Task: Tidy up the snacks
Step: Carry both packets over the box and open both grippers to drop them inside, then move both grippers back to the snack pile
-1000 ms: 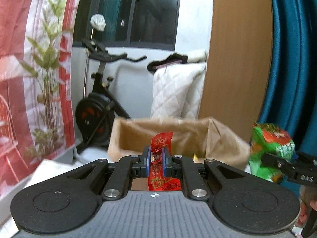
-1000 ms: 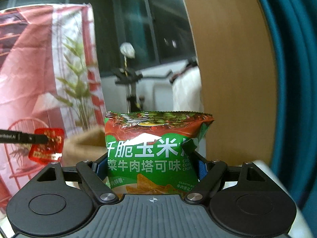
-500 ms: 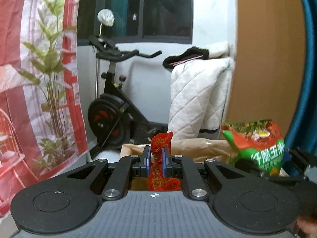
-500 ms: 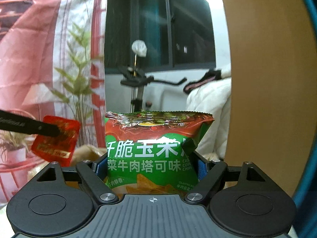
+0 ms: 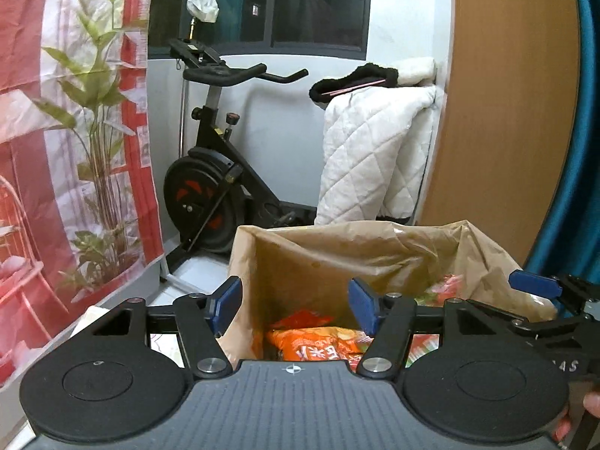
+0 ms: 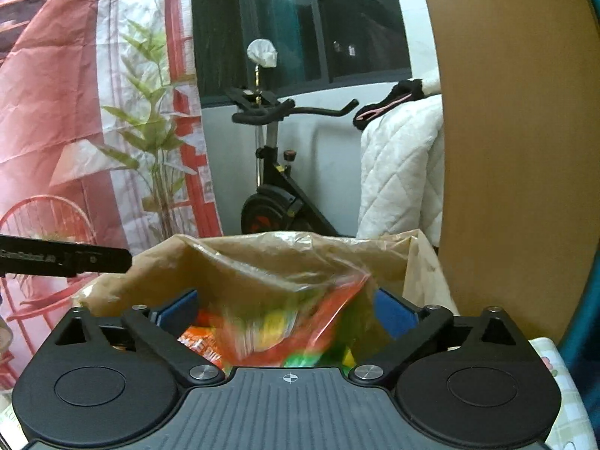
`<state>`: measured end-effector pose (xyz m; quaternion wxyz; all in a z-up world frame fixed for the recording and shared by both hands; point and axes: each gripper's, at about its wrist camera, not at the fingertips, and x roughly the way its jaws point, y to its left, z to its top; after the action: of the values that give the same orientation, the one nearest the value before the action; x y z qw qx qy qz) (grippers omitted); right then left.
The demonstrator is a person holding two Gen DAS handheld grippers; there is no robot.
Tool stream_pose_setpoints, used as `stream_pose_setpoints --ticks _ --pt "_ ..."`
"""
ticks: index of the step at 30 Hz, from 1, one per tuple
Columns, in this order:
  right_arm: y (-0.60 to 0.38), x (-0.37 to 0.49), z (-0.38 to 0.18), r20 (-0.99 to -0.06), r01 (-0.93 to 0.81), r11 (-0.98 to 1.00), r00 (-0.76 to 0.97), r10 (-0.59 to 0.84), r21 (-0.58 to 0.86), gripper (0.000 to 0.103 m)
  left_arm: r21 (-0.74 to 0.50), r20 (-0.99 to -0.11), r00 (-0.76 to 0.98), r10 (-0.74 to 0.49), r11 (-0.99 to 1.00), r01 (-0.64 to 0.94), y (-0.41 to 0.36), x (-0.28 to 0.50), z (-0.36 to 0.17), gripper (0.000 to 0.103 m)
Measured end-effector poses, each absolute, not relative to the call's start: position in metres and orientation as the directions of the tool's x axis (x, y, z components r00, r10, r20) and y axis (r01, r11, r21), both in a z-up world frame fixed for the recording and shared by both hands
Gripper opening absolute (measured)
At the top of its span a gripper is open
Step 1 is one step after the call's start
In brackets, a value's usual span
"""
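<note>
As both snack packs drop toward the brown paper bag (image 5: 337, 258), we have the left gripper (image 5: 294, 300) w/ jaws just spread apart and nothing between its blue pads (image 5: 227, 296), while the right gripper (image 6: 288, 311) has likewise just let go: jaws wide, green-and-red chip bag (image 6: 300, 322) a falling blur between them, touching neither pad as far as we can tell. Orange snack packs (image 5: 318, 348) already lie in the bag bottom, at 6 o'clock of its opening in the left wrist view. Judged from here, the step is release-and-clear; to do it well we'd keep both sets of jaws fully apart, hold over the bag mouth until the chip bag settles, then back out w/o snagging the crumpled rim, since thin paper could fold or tip. Left wrist view shows what the right doesn't: bag interior sharply, the orange packs' print, the right gripper's blue fingertips (image 5: 536, 285) at 3 o'clock, plus a bit of the person's hand (image 5: 588, 408) at 4 o'clock. Right wrist view alone catches the chip bag mid-fall, and the left gripper's black finger (image 6: 67, 260) at 9 o'clock. Exercise bike (image 5: 210, 195) and white quilt (image 5: 375, 157) stand behind at 12 in both.
</note>
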<state>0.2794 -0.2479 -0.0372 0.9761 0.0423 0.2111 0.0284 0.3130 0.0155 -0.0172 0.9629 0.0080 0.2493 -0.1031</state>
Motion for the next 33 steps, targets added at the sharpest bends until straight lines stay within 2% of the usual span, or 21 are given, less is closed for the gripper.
stream_pose_setpoints --ticks 10,17,20,23,28,33 --pt "-0.239 0.231 -0.022 -0.379 -0.060 0.989 0.919 0.106 0.132 0.100 -0.053 -0.470 0.854 -0.224 0.973 0.226 0.026 0.246 -0.008 0.072" --pt "-0.231 0.176 -0.043 -0.392 -0.079 0.978 0.908 0.150 0.191 0.100 -0.044 -0.489 0.844 -0.219 0.973 0.227 0.039 0.190 -0.028 0.073" --pt "-0.230 0.155 -0.063 -0.420 -0.062 0.969 0.893 0.162 0.241 0.099 -0.046 -0.505 0.841 -0.194 0.979 0.198 0.046 0.171 -0.043 0.073" --pt "-0.225 0.137 -0.087 -0.457 -0.066 0.960 0.869 0.189 0.271 0.096 -0.110 -0.507 0.841 -0.189 0.982 0.155 0.057 0.154 -0.058 0.072" --pt "-0.210 0.117 -0.127 -0.544 -0.092 0.969 0.813 0.206 0.230 0.082 -0.135 -0.547 0.818 -0.178 0.983 0.123 0.061 0.137 -0.089 0.071" --pt "-0.199 0.107 -0.155 -0.602 -0.129 0.979 0.773 0.201 0.160 0.078 -0.100 -0.586 0.799 -0.134 0.991 0.093 0.064 0.129 -0.115 0.071"
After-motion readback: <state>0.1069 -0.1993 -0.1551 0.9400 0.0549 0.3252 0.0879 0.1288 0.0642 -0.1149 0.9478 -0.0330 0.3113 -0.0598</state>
